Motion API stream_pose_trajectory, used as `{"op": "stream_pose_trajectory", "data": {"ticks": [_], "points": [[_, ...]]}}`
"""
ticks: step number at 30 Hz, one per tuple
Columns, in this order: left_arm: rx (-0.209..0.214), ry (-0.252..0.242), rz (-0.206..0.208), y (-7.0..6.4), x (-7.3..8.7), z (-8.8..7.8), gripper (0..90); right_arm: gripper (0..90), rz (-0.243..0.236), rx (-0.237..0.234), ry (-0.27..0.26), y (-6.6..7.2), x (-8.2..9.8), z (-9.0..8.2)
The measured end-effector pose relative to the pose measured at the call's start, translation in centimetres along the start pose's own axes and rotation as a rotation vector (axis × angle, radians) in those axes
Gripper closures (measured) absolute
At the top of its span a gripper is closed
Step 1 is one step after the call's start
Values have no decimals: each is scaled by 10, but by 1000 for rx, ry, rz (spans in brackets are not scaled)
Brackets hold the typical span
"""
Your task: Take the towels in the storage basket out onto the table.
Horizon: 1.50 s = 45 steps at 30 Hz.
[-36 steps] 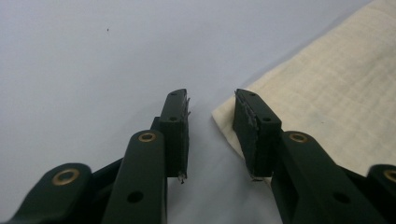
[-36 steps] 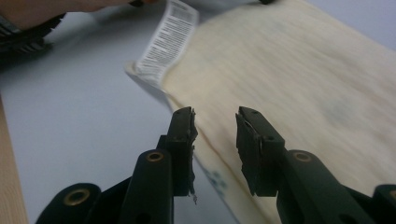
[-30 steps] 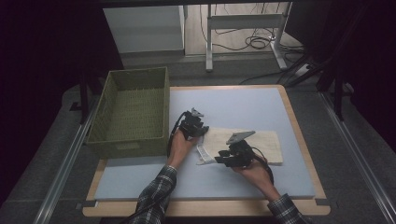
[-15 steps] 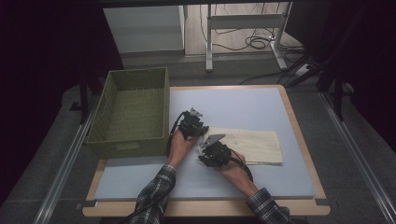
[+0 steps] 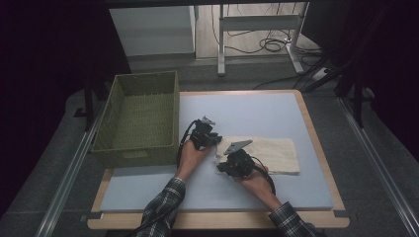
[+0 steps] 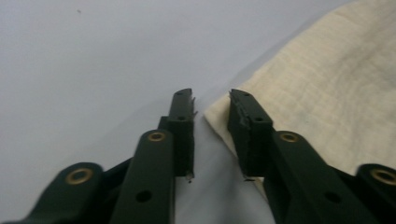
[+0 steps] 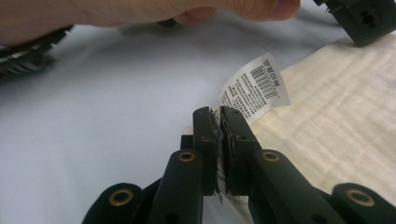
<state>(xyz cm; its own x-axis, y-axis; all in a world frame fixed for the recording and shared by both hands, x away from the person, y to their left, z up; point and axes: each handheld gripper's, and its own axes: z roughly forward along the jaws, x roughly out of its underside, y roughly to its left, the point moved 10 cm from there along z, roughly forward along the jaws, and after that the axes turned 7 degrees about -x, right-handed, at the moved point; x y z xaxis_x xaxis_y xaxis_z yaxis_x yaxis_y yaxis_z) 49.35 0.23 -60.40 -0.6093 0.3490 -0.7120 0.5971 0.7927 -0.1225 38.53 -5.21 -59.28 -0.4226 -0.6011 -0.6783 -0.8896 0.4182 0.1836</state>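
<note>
From above, a person in a plaid shirt works two hand-held grippers at the near left end of a cream cloth (image 5: 269, 153) lying flat on a pale blue mat (image 5: 257, 113). The left gripper (image 5: 211, 139) sits at the cloth's far left corner, the right gripper (image 5: 223, 167) at its near left corner; a green woven basket (image 5: 140, 118) stands to the left, just beside the mat.

Along the left gripper's jaws, the left gripper (image 6: 211, 100) has just been closing, yet a narrow gap remains; the cloth's corner (image 6: 327, 98) lies in that gap, and the pads are not pressing on it.

Along the right gripper's jaws, the right gripper (image 7: 218, 112) has just been closing and is clamped tight on the cloth's (image 7: 345, 121) edge, where a white barcode label (image 7: 254, 88) sticks up. The other hand (image 7: 140, 11) shows beyond.
</note>
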Motion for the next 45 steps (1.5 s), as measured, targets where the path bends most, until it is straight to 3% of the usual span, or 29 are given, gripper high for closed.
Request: {"op": "stream_pose_trajectory", "data": {"ticks": [2,5,13,17,20,23,31,45], "points": [[21,0,-5,-3,1,-1,849,853,-3,-5,-1,2,1,-2],[-1,1,15,-7,2,-4,890,852,1,-15,-8,4,1,-3],[-107,-44,44,-5,-2,-30,894,852,-11,-43,-31,11,-8,0],[-113,-52,52,-5,-4,-35,893,851,-25,-44,-47,15,-12,-5],[-110,-65,62,-9,-13,-35,892,850,-18,-27,-72,13,-11,-18],[-102,-84,82,-19,-25,-33,891,849,-15,1,-99,7,-9,-36],[-75,-120,144,-55,-56,-17,890,848,52,53,-180,-15,9,-80],[-40,-138,228,-103,-89,13,887,841,140,112,-265,-43,42,-130]]}}
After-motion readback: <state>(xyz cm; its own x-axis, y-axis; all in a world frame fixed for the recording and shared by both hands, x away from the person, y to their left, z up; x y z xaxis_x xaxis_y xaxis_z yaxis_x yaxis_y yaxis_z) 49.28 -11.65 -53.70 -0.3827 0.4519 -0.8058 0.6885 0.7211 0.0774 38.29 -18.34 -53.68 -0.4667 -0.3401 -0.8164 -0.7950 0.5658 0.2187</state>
